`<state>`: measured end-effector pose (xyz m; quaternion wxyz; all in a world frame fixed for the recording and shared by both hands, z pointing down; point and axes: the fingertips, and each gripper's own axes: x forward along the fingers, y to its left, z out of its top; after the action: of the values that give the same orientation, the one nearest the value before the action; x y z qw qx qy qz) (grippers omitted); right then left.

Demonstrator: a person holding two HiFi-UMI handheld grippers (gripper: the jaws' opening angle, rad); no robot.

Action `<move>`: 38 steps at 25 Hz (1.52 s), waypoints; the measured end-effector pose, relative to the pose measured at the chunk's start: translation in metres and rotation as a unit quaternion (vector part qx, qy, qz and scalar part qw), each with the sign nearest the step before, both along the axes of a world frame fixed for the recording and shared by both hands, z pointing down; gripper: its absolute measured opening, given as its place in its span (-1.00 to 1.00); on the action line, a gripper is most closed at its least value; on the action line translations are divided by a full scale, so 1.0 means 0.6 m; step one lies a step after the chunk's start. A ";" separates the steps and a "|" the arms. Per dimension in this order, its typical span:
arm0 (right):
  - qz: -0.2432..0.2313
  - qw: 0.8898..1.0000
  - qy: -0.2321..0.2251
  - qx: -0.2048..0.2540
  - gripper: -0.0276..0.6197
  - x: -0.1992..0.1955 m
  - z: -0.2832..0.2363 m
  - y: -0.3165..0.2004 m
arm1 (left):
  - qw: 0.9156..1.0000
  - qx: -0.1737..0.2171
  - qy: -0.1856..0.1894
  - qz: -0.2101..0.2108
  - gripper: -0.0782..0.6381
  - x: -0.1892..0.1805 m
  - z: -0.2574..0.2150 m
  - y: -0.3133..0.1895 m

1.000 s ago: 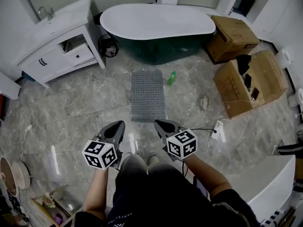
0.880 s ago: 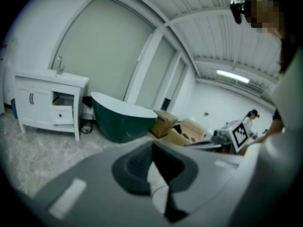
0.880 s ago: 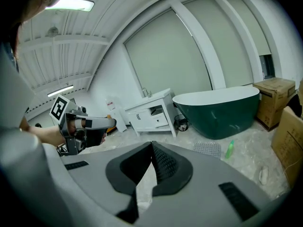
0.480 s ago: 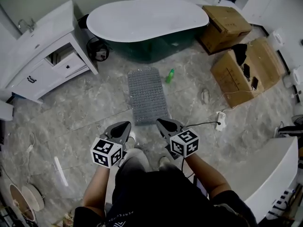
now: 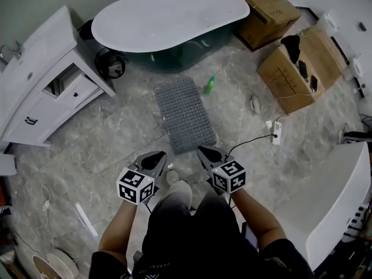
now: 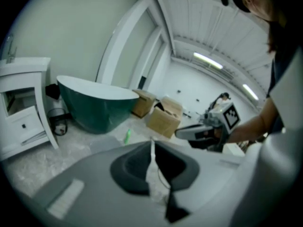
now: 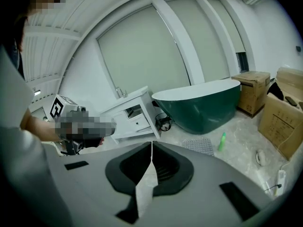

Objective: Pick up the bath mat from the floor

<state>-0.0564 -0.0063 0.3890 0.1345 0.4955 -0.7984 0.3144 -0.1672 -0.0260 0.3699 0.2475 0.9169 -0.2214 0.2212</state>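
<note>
The grey studded bath mat (image 5: 185,115) lies flat on the marble floor in front of the bathtub (image 5: 168,13). It also shows small in the right gripper view, mat (image 7: 199,145), and as a grey patch (image 6: 105,143) in the left gripper view. My left gripper (image 5: 160,155) hovers just short of the mat's near edge. Its jaws have just been opening and stand parted by a narrow slit (image 6: 151,143) with nothing between them. My right gripper (image 5: 201,150) hangs beside it at the mat's near right corner, shut and empty (image 7: 151,144).
A green bottle (image 5: 210,85) stands right of the mat. A white vanity (image 5: 40,80) is at the left and cardboard boxes (image 5: 299,68) are at the right. A power strip (image 5: 277,132) and its cable lie near my right gripper. The person's foot (image 5: 174,193) is below the grippers.
Both grippers have come forward and down towards the mat's near edge. The mat has not moved.
</note>
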 end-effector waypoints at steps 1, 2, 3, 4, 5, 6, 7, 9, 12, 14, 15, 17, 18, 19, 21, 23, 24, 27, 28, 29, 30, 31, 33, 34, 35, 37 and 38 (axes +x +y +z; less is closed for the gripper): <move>0.003 1.000 0.002 -0.002 -0.90 -0.002 0.005 -0.003 | 1.000 -0.007 -0.005 0.012 -0.70 -0.001 0.012 -0.002; 0.004 1.000 0.003 -0.003 -0.89 -0.005 0.010 -0.005 | 1.000 -0.012 -0.011 0.022 -0.69 -0.001 0.022 -0.003; 0.003 1.000 0.002 -0.005 -0.88 -0.007 0.015 -0.006 | 0.999 -0.015 -0.015 0.030 -0.68 0.001 0.031 -0.005; 0.000 1.000 0.002 -0.007 -0.87 -0.007 0.021 -0.006 | 0.999 -0.017 -0.017 0.035 -0.67 0.006 0.038 -0.006; -0.005 1.000 0.002 -0.008 -0.85 -0.004 0.028 -0.005 | 0.999 -0.018 -0.018 0.038 -0.67 0.014 0.045 -0.008; -0.009 1.000 0.005 -0.011 -0.84 0.001 0.038 -0.006 | 0.999 -0.019 -0.017 0.038 -0.66 0.023 0.051 -0.010; -0.013 1.000 0.008 -0.014 -0.84 0.008 0.048 -0.007 | 0.999 -0.019 -0.017 0.036 -0.66 0.033 0.058 -0.013; -0.019 0.999 0.014 -0.021 -0.82 0.023 0.071 -0.013 | 0.999 -0.022 -0.016 0.031 -0.63 0.052 0.071 -0.016; -0.038 0.999 0.020 -0.027 -0.79 0.040 0.098 -0.022 | 0.999 -0.027 -0.022 0.024 -0.58 0.078 0.094 -0.012; -0.065 0.997 0.027 -0.028 -0.77 0.051 0.111 -0.024 | 0.999 -0.034 -0.033 0.019 -0.54 0.094 0.116 -0.005; -0.081 0.996 0.033 -0.029 -0.76 0.057 0.118 -0.025 | 0.998 -0.039 -0.038 0.015 -0.52 0.102 0.128 -0.002; -0.109 0.993 0.044 -0.029 -0.74 0.072 0.135 -0.030 | 0.998 -0.044 -0.048 0.006 -0.48 0.118 0.155 0.000; -0.122 0.991 0.049 -0.029 -0.73 0.083 0.145 -0.033 | 0.998 -0.046 -0.053 0.002 -0.46 0.127 0.170 0.001; -0.132 0.989 0.055 -0.029 -0.73 0.094 0.156 -0.036 | 0.997 -0.047 -0.058 0.001 -0.44 0.137 0.185 0.004; -0.146 0.987 0.061 -0.033 -0.72 0.115 0.183 -0.040 | 0.996 -0.050 -0.068 0.007 -0.42 0.158 0.218 0.013; -0.155 0.985 0.061 -0.045 -0.71 0.132 0.215 -0.045 | 0.995 -0.049 -0.081 0.017 -0.40 0.174 0.252 0.018; -0.160 0.984 0.060 -0.051 -0.71 0.138 0.233 -0.049 | 0.995 -0.048 -0.089 0.021 -0.40 0.180 0.270 0.017; -0.174 0.981 0.066 -0.060 -0.70 0.148 0.284 -0.062 | 0.993 -0.048 -0.106 0.024 -0.40 0.196 0.328 0.009; -0.177 0.980 0.070 -0.059 -0.69 0.151 0.301 -0.067 | 0.992 -0.049 -0.111 0.024 -0.40 0.201 0.347 0.006; -0.179 0.979 0.072 -0.059 -0.68 0.152 0.317 -0.071 | 0.992 -0.048 -0.115 0.026 -0.40 0.207 0.364 0.003; -0.181 0.979 0.073 -0.059 -0.67 0.154 0.333 -0.073 | 0.991 -0.046 -0.119 0.028 -0.40 0.212 0.381 0.000; -0.183 0.979 0.073 -0.060 -0.66 0.153 0.348 -0.075 | 0.991 -0.042 -0.125 0.033 -0.40 0.217 0.397 -0.001; -0.192 0.977 0.073 -0.060 -0.64 0.148 0.379 -0.081 | 0.989 -0.038 -0.136 0.044 -0.38 0.222 0.431 -0.005; -0.197 0.976 0.074 -0.059 -0.63 0.144 0.395 -0.084 | 0.988 -0.038 -0.141 0.050 -0.37 0.222 0.448 -0.007; -0.201 0.975 0.075 -0.058 -0.63 0.140 0.412 -0.088 | 0.987 -0.038 -0.146 0.055 -0.37 0.222 0.464 -0.009; -0.203 0.974 0.079 -0.060 -0.64 0.139 0.445 -0.096 | 0.985 -0.040 -0.154 0.063 -0.36 0.224 0.496 -0.013; -0.201 0.974 0.081 -0.062 -0.63 0.140 0.462 -0.099 | 0.985 -0.041 -0.156 0.066 -0.35 0.225 0.512 -0.016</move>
<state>0.0276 -0.0655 0.6661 0.2898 0.3396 -0.8472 0.2880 -0.0322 -0.0354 0.6769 0.2324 0.8726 -0.1871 0.3868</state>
